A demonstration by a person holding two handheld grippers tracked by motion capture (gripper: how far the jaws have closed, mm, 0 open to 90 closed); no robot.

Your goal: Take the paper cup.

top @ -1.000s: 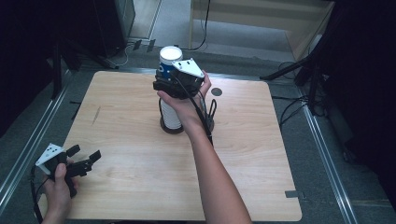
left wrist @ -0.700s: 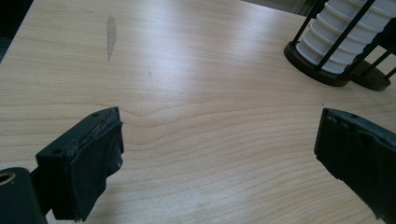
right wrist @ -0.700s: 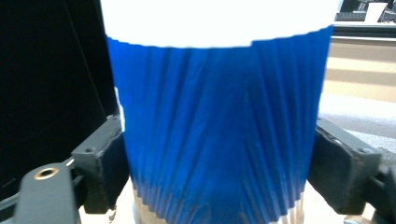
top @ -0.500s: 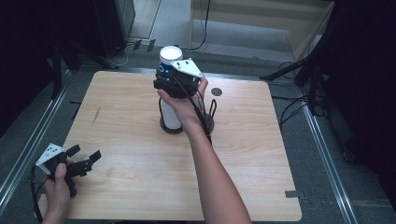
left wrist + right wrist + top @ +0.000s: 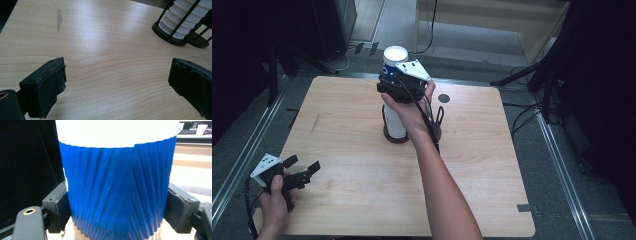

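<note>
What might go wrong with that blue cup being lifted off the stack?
The right gripper pinches the blue paper cup at its sides; too hard a squeeze might crumple it. The cup sits right above the stacked white cups in the black wire holder, so a snag could tip the holder.

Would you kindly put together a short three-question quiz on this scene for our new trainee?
1. True or false: the right gripper is shut on the blue cup.
2. Where is the left gripper? A) at the cup stack B) over the table's near left corner, apart from the stack C) off the table
3. Fill in: the white cup stack stands in a black wire ____.

Key: 1 true; 2 B; 3 holder, on the wooden table.
</note>
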